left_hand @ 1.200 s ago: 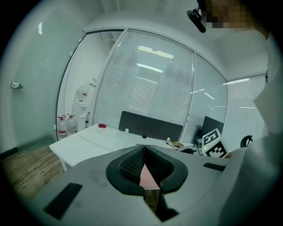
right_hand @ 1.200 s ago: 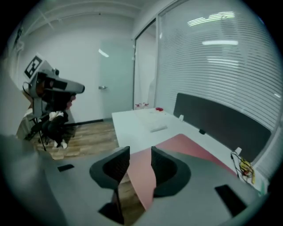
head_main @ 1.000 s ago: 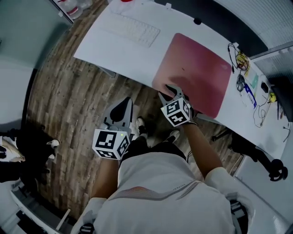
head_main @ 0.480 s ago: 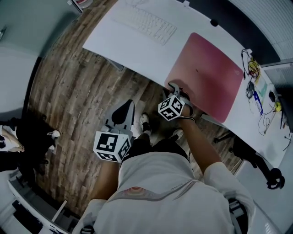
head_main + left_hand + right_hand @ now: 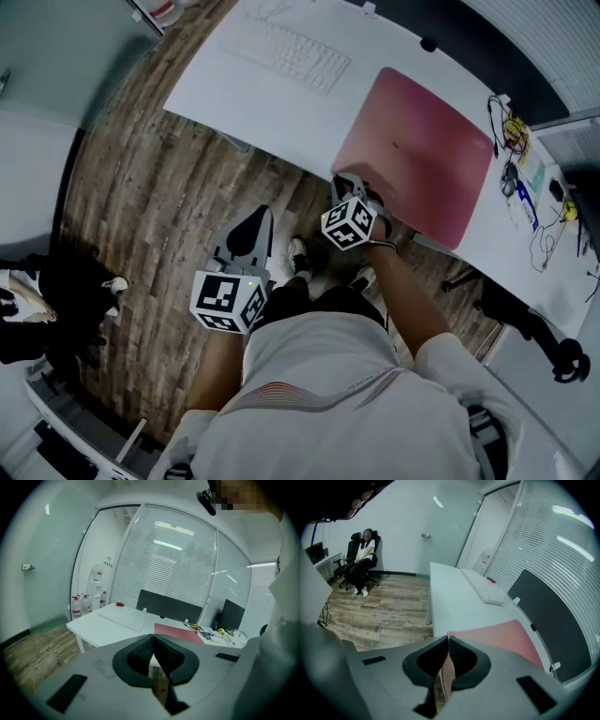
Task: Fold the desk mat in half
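The pink desk mat (image 5: 417, 155) lies flat on the white desk (image 5: 234, 89), towards its right half. My right gripper (image 5: 349, 180) is at the mat's near left corner, at the desk's front edge. Its jaws are closing, and in the right gripper view the mat's corner (image 5: 449, 670) stands pinched between the pads of the right gripper (image 5: 448, 638). The rest of the mat (image 5: 501, 634) stretches away beyond them. My left gripper (image 5: 263, 210) hangs low over the wooden floor, away from the desk. In its own view the left gripper (image 5: 153, 636) is shut with nothing in it.
A white keyboard (image 5: 292, 54) lies on the desk left of the mat. Tangled cables and small items (image 5: 517, 159) sit at the desk's right end. A dark panel (image 5: 543, 616) runs along the far edge. A person sits in a chair (image 5: 363, 559) across the room.
The right gripper has settled at the mat's near left corner and its jaws have closed on it. The left gripper has stayed where it was.
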### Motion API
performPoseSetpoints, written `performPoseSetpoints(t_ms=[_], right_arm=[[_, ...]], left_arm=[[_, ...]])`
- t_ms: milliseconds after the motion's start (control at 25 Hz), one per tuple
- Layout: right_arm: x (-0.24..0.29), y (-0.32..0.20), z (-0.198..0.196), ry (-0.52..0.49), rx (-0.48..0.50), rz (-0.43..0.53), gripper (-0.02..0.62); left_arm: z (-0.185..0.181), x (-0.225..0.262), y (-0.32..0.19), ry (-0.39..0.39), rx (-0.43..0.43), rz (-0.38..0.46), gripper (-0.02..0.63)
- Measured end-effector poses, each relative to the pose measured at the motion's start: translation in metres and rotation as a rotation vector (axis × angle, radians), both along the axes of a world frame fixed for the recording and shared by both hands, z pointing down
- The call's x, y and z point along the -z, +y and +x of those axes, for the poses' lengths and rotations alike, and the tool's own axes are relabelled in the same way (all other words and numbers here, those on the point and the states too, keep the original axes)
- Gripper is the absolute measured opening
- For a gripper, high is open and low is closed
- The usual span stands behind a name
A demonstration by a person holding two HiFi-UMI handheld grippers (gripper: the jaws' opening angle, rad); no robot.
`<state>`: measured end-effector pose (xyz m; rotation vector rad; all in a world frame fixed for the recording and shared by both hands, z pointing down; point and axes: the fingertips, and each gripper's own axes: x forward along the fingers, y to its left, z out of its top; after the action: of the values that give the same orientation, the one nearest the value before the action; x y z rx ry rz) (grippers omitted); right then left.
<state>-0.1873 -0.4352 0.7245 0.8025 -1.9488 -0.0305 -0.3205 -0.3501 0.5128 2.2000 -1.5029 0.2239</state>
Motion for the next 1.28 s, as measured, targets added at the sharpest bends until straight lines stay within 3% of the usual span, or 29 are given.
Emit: performPoseSetpoints(t_ms=[200,600,960,1280], right_arm=[[0.023,-0.005,0.023,-0.197,-0.171,-0.041,0.063],[0.080,0.003,0.124,-0.409,-0.417,0.033,0.063],[0.100,0.028,0.229,-0.483,-0.631,0.084,0.063],[0.071,0.070,0.305,-0.494,-0.795,0.029,0.063]], left_arm=[[0.018,0.009,-0.003,-0.026,-0.043,0.016,0.013],[0.096,0.033,-0.010,-0.035,-0.207,0.067,0.014],[0.186,0.060,-0.011,-0.041,-0.379,0.122,0.012],[0.253,0.070,-0.002,-0.053,-0.484,0.150,0.014]])
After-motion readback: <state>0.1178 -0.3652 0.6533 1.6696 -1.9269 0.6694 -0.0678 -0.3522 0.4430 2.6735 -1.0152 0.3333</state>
